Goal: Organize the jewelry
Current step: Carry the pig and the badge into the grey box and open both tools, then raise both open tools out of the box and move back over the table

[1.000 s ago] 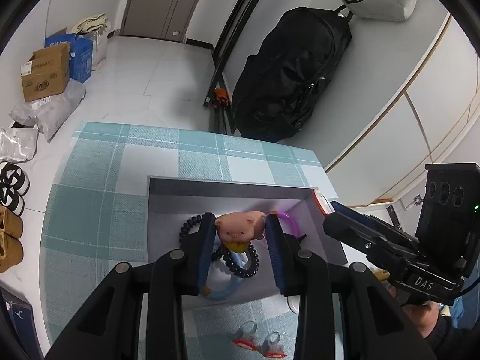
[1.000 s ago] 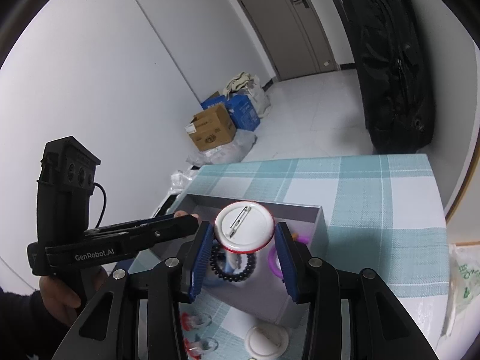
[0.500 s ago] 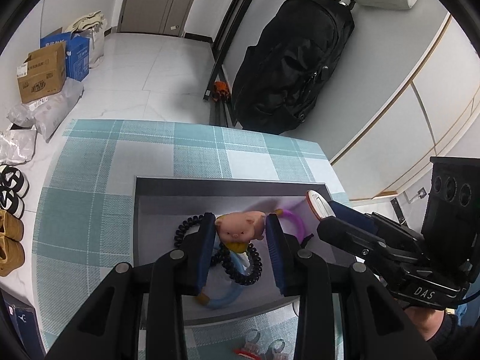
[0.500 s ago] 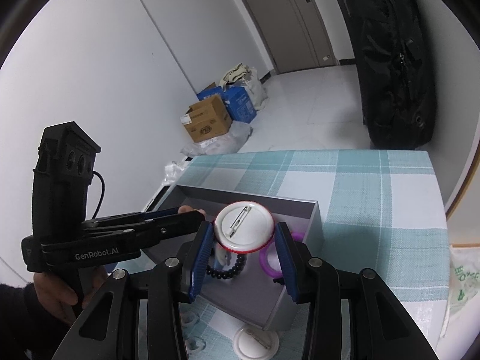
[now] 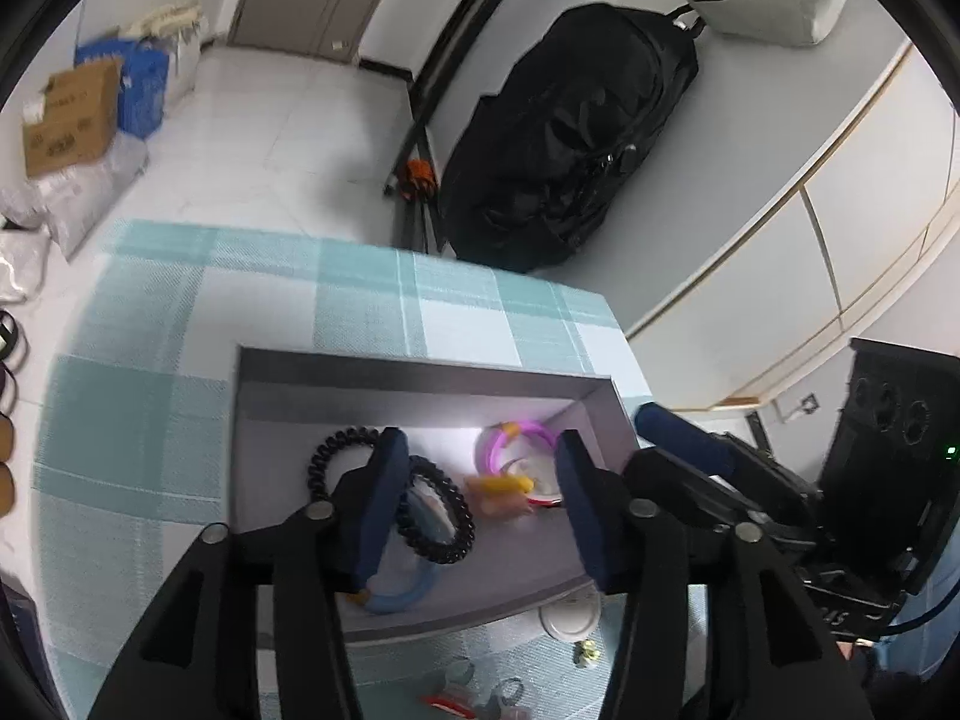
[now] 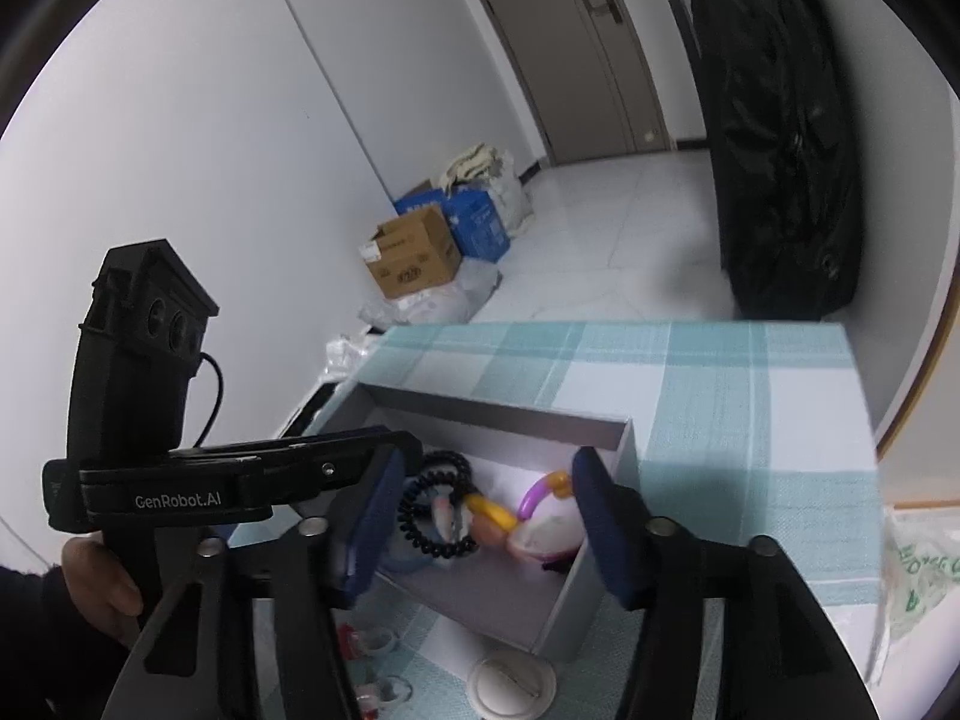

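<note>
Left gripper (image 5: 477,489) and right gripper (image 6: 483,501) spread wide, empty, above grey box (image 5: 420,381) holding hair coils (image 5: 435,510), pig charm (image 5: 498,495), badge (image 6: 549,531).

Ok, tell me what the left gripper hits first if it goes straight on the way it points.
Probably the pig charm, lying in the grey box between the open left gripper's fingers; depth is blurry.

The grey box (image 5: 420,381) sits on a tablecloth (image 5: 150,420) checked in teal and white. Inside the box lie a black coiled hair tie (image 5: 441,510), a second black coil (image 5: 336,450) left of it, a pale blue ring (image 5: 399,597) toward the box's near wall, a purple ring (image 5: 510,441) by its far right corner, and a blurred pink and yellow piece (image 5: 501,492). Beyond the box stands a black bag (image 5: 570,132); both grippers carry dark blue pads (image 5: 384,498)
</note>
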`<state>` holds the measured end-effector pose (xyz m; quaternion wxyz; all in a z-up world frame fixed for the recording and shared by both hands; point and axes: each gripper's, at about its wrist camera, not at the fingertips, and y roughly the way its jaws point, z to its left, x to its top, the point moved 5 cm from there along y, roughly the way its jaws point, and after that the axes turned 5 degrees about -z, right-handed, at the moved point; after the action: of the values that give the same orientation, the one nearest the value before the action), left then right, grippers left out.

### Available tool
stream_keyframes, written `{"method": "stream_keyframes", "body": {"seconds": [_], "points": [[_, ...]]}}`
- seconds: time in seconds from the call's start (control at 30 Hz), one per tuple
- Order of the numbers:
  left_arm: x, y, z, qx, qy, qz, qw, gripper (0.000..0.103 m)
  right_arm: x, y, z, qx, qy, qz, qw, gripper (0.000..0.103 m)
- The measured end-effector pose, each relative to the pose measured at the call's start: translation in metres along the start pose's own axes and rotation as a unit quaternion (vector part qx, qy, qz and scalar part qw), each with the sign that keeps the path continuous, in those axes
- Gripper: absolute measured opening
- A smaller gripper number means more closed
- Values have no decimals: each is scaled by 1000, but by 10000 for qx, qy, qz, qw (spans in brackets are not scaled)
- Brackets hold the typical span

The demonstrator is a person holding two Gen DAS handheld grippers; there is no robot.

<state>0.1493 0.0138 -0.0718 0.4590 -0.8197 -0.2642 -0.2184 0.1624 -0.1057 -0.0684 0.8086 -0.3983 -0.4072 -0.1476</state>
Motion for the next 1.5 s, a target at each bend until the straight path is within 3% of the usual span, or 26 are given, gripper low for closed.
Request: {"method": "stream_keyframes", "body": {"seconds": [0.07,0.73,1.2,1.5], "points": [[-1,-5,-1,31,22,-69,10000,65,1,-5,2,-12,-51,-65,10000,62],[-16,-42,-6,615,394,-452,9963,66,-5,-40,12,-280,-76,-415,9987,92],[-39,-62,-9,841,634,-695,9920,67,-22,-60,29,-451,-307,-442,9975,99],[-59,-65,-8,1053,745,-594,9899,69,-42,-63,39,-510,-448,-230,9974,100]]}}
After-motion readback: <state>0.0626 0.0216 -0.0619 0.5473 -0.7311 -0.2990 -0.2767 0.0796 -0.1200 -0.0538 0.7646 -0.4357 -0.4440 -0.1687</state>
